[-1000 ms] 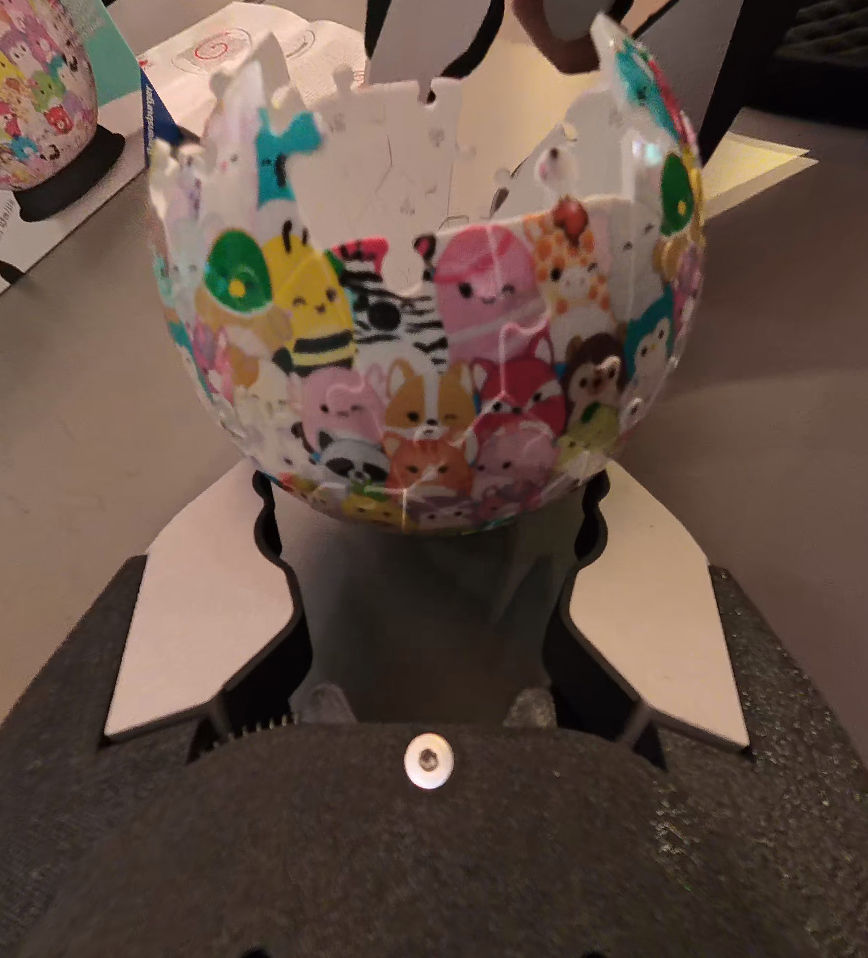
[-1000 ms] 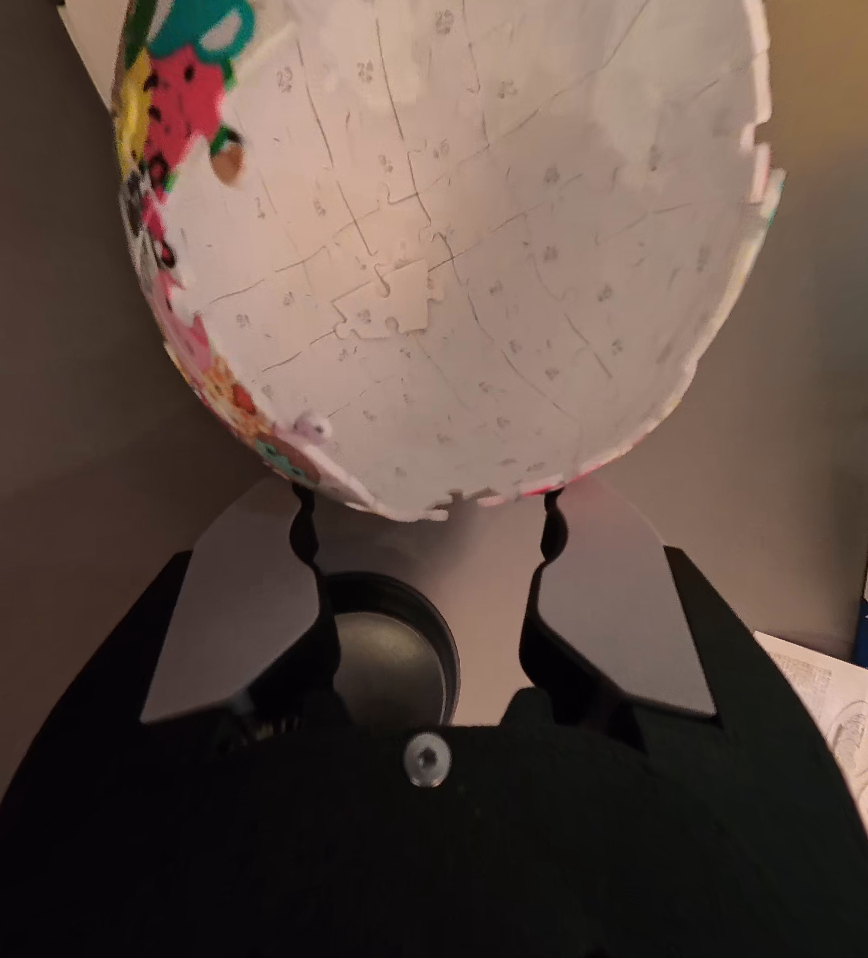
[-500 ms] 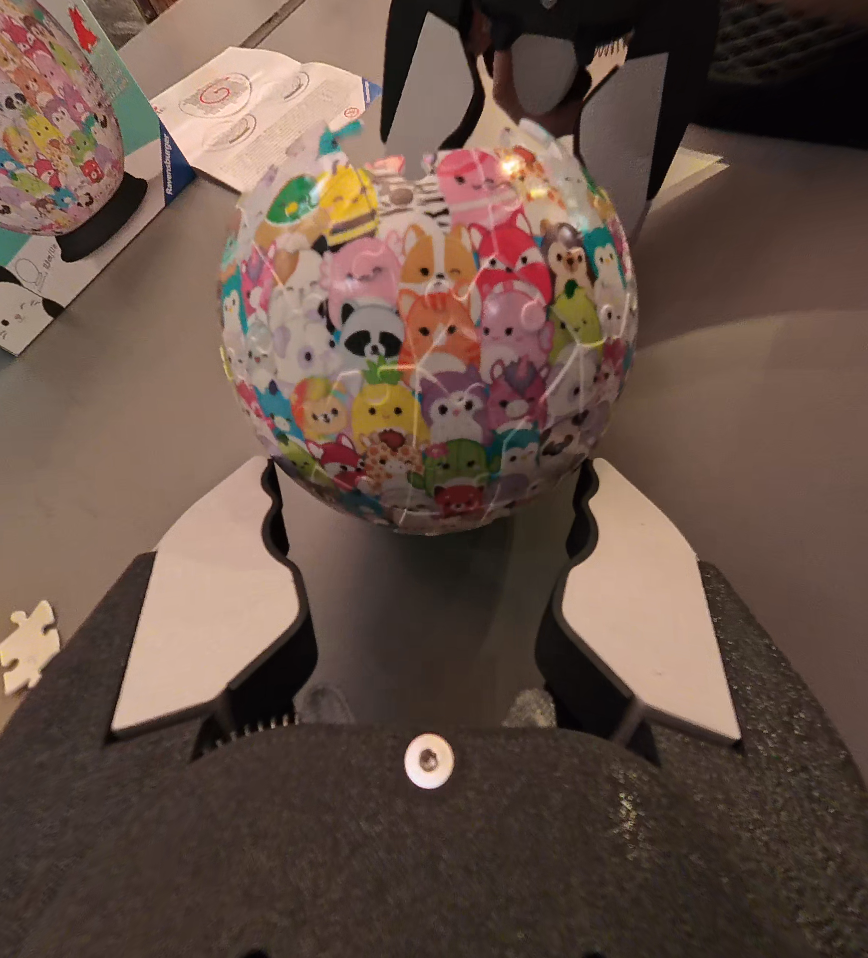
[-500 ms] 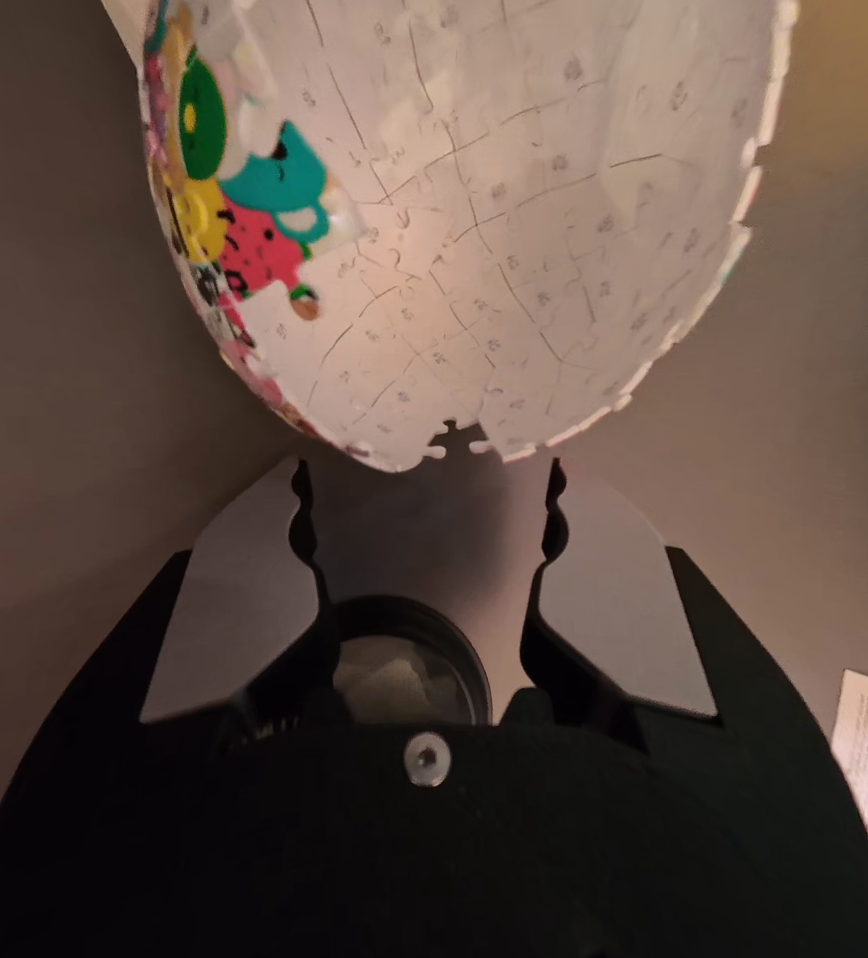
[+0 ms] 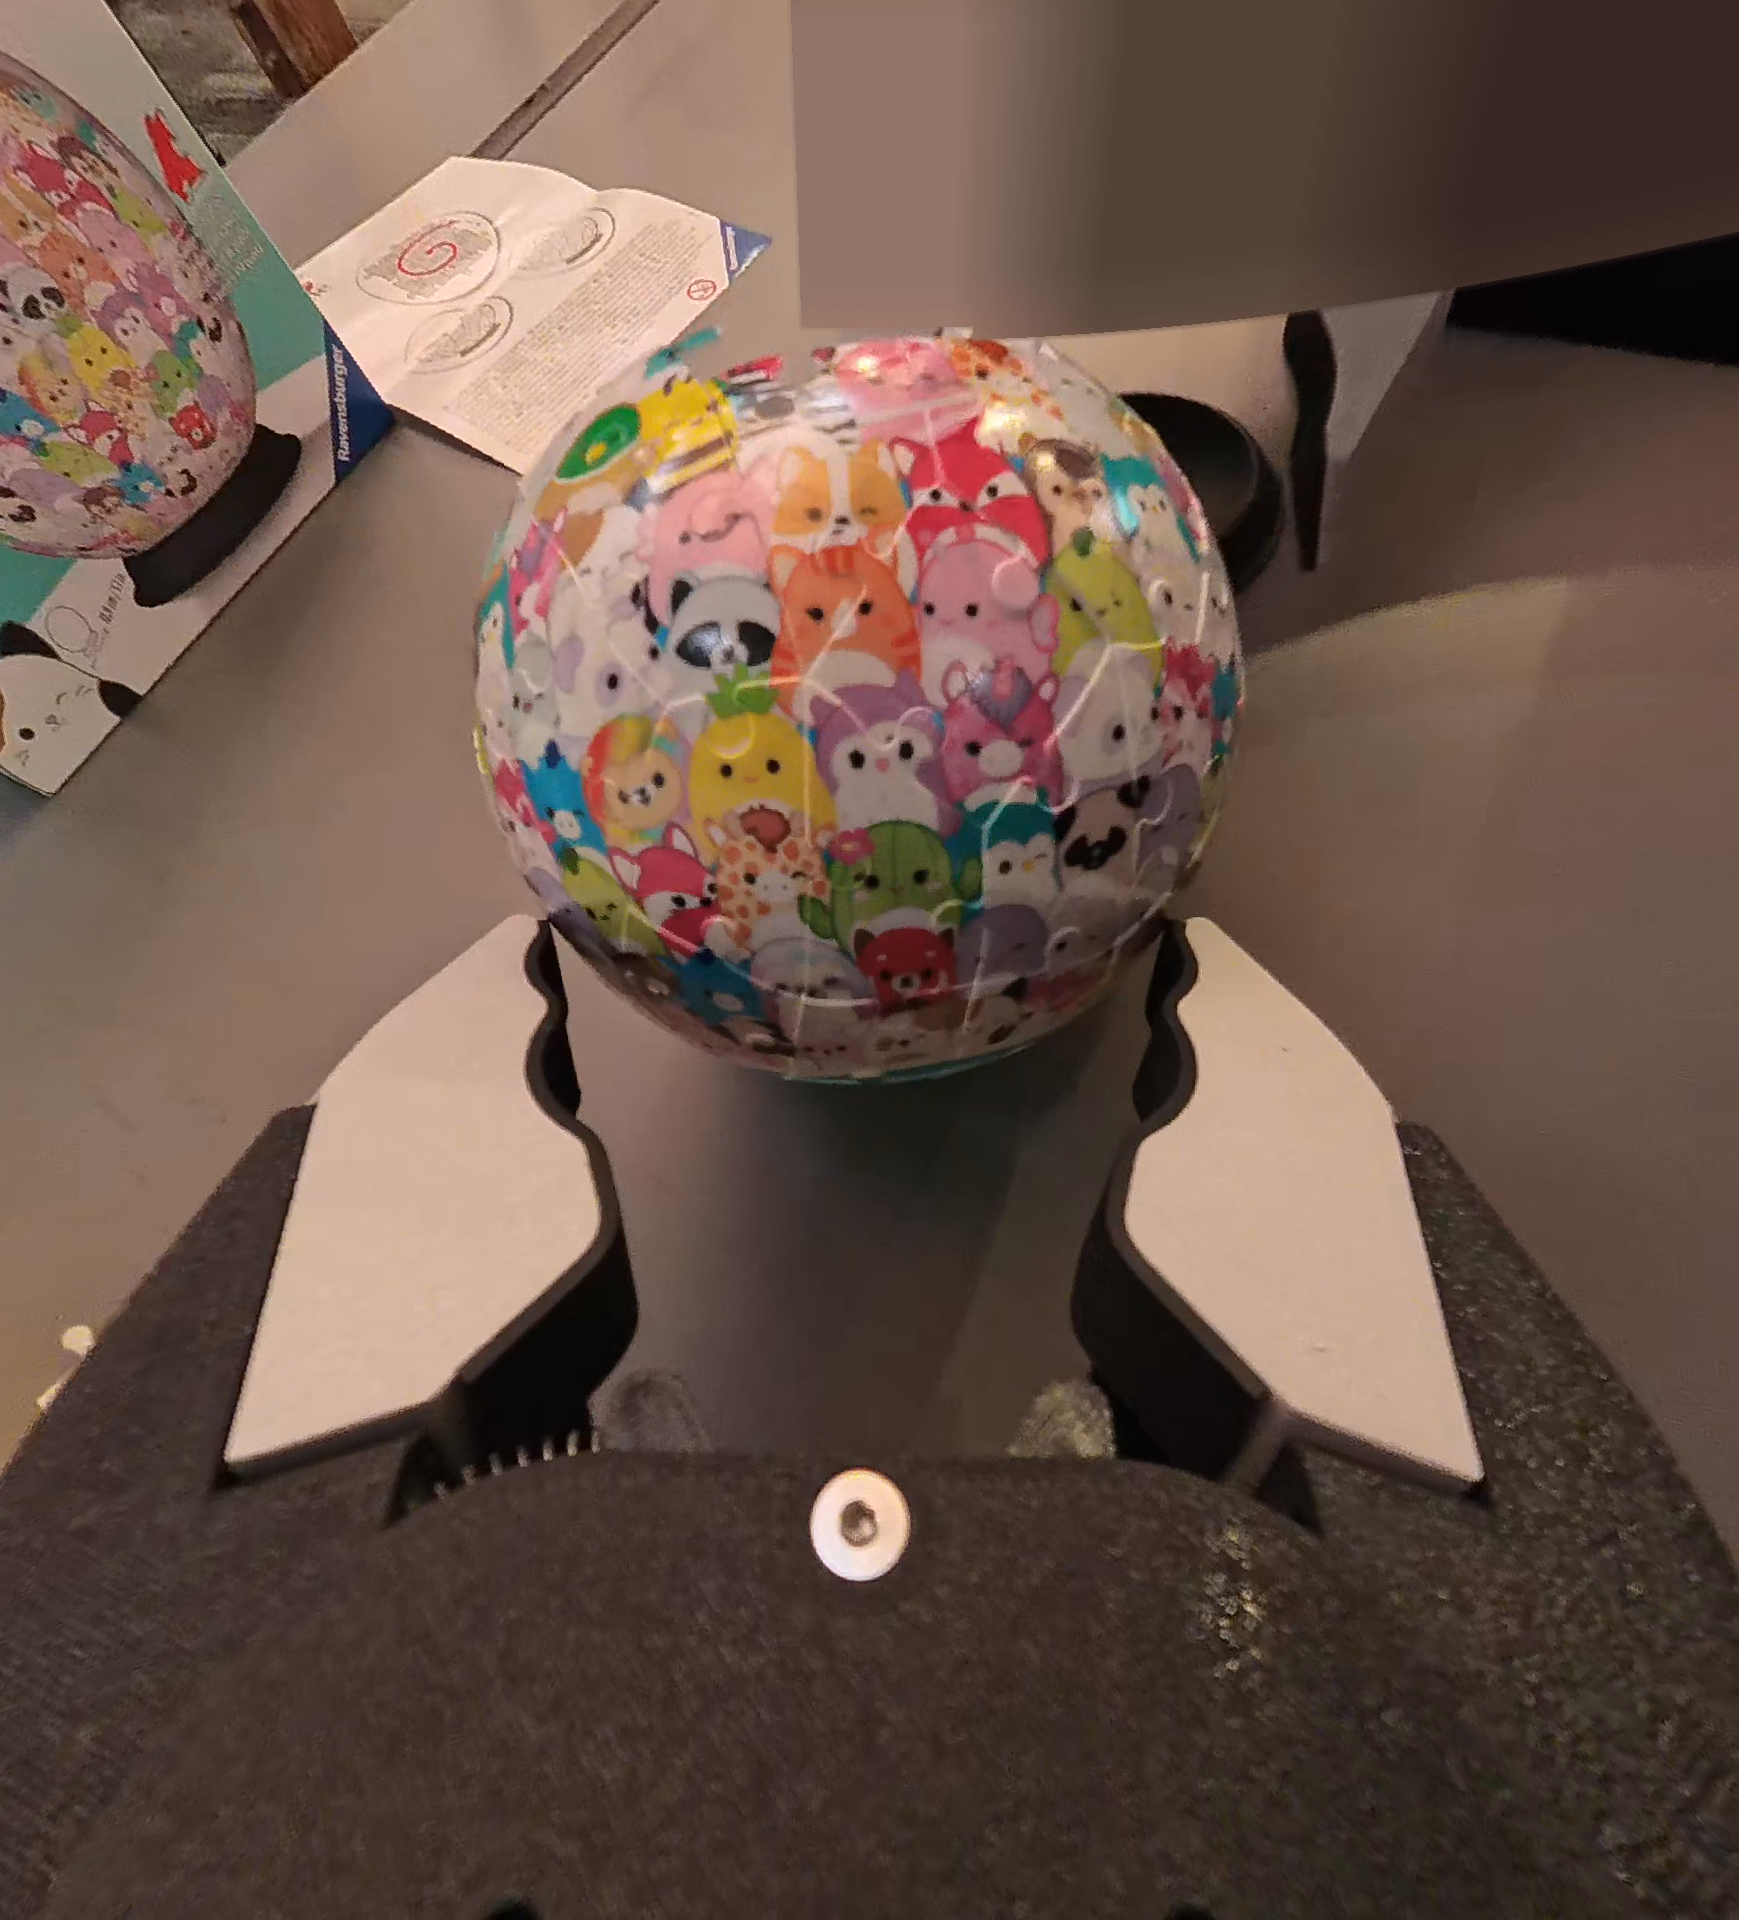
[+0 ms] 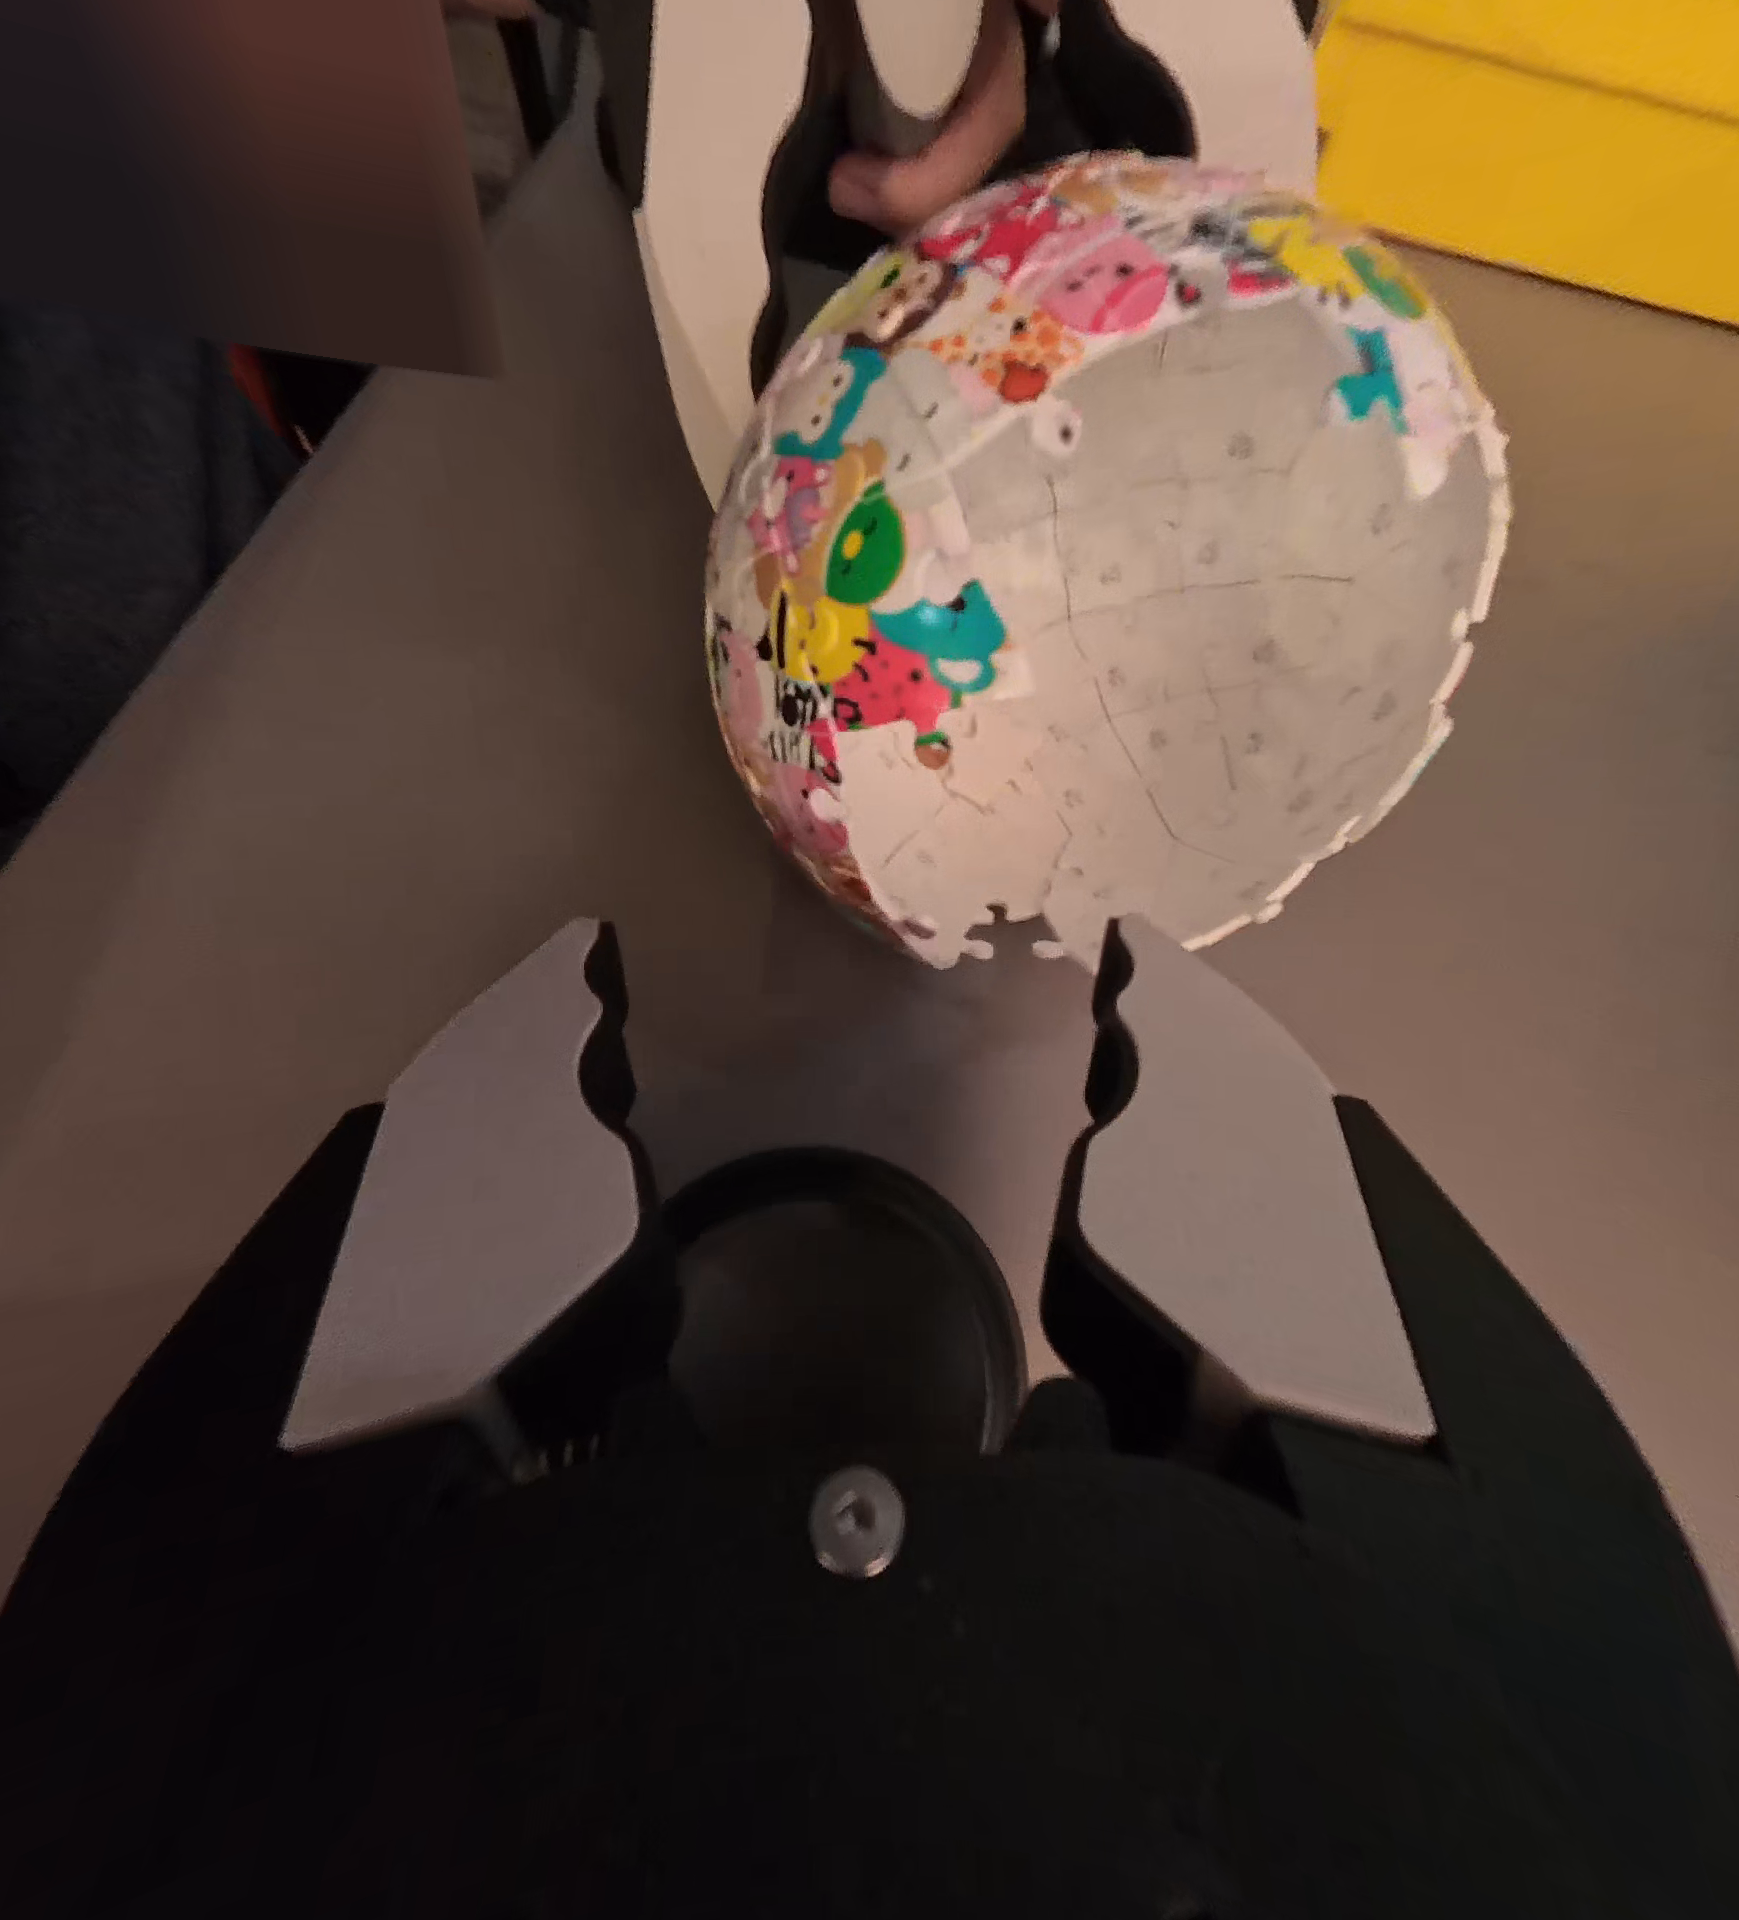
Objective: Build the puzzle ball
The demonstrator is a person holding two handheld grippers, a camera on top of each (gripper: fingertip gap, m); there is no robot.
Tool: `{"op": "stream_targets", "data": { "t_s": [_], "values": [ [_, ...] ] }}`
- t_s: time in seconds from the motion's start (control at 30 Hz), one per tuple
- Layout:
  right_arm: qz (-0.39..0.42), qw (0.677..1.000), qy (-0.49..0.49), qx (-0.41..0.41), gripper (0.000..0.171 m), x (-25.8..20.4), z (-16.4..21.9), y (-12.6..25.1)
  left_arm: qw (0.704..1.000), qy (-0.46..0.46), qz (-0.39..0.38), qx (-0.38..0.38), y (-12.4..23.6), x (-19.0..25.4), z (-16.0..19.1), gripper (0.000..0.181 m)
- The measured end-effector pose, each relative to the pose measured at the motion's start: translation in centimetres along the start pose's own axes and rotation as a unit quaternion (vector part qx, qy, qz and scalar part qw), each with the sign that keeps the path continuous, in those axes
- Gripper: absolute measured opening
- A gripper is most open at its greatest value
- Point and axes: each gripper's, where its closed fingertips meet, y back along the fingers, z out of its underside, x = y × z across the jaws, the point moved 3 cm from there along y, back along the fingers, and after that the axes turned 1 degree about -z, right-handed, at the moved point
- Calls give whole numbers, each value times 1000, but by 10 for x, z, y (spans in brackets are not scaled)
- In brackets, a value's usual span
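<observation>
We see the puzzle ball [image 5: 857, 707] sitting between the tips of the left gripper [image 5: 860, 971], its jaws spread wide and pressing the lower sides of the ball — the fingers [image 5: 449, 1174] hold it just above the grey table [image 5: 1467, 831]. From this side the ball shows only its printed face, crowded with bright cartoon animals. The right wrist view shows the other side: a large part of the shell is missing, and we look into the white inside with its jagged, tabbed rim [image 6: 1104, 582].

The right gripper [image 6: 854, 977] has its jaws wide apart with nothing between them; its right fingertip is just beside the lower rim of the ball, though we cannot tell whether it touches. Below that gripper, partly hidden by its body, lies a black round stand [image 6: 834, 1299], which also shows behind the ball in the left wrist view [image 5: 1203, 457].

At the left of the table stands the puzzle box [image 5: 86, 436], and beside it lies an unfolded instruction sheet [image 5: 532, 301]. A yellow box [image 6: 1592, 145] sits at the table's far edge in the right wrist view.
</observation>
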Motion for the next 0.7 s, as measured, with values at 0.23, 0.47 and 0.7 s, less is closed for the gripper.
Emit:
{"op": "stream_targets", "data": {
  "t_s": [0.23, 0.47, 0.7],
  "values": [
    [-64, 991, -43, 110, 39, 10, -15, 33, 1000, -5, 5, 5, -3, -6, -4, 106],
    [35, 995, -28, 91, 5, 57, -17, 38, 1000, -15, 0, 8, -5, -6, -5, 106],
    [69, 964, -257, 25, 56, 75, -3, 18, 999, 11, -31, 6, 0, -4, 2, 105]
  ]
}}
